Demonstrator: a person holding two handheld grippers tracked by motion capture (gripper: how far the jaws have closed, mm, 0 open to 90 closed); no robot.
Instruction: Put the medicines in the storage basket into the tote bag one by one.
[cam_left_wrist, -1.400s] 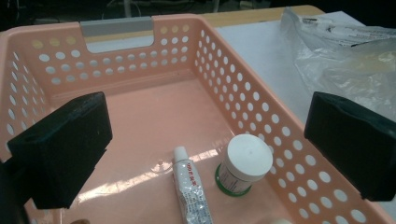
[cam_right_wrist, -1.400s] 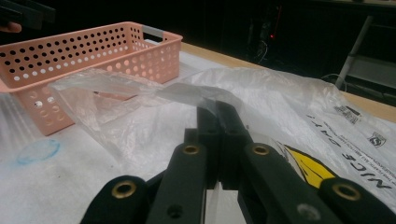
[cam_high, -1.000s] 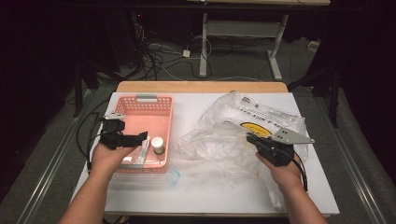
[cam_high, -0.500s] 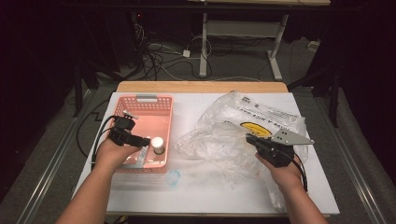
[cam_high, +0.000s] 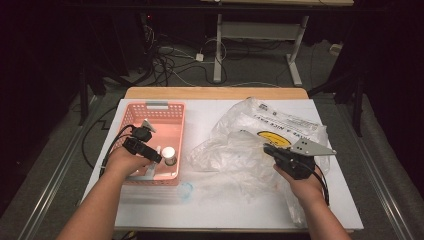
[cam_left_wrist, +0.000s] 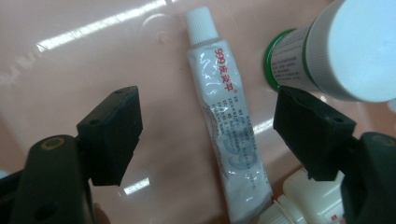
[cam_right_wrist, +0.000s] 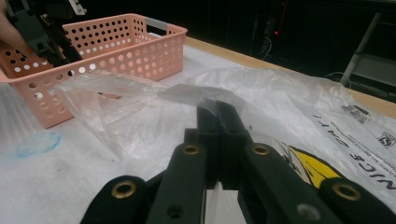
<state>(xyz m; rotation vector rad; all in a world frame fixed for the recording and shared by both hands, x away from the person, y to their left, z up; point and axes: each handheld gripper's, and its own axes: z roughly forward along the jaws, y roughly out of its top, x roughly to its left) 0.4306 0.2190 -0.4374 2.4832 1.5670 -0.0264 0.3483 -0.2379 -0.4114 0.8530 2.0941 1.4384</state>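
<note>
Inside the pink basket (cam_high: 172, 120) on the white surface (cam_high: 240, 200), the left gripper (cam_left_wrist: 205, 130) hangs over a white tube (cam_left_wrist: 231, 140) lying flat on the basket floor; its jaws are open, have just been closing, and stand either side of the tube without touching it. Beside the tube stands a white-capped bottle (cam_left_wrist: 336, 51), and there's another white container (cam_left_wrist: 303, 200), perhaps a second bottle. Over on the right, the right gripper (cam_right_wrist: 217, 112) has its jaws clamped on the edge of the clear plastic bag (cam_right_wrist: 140, 116).
</note>
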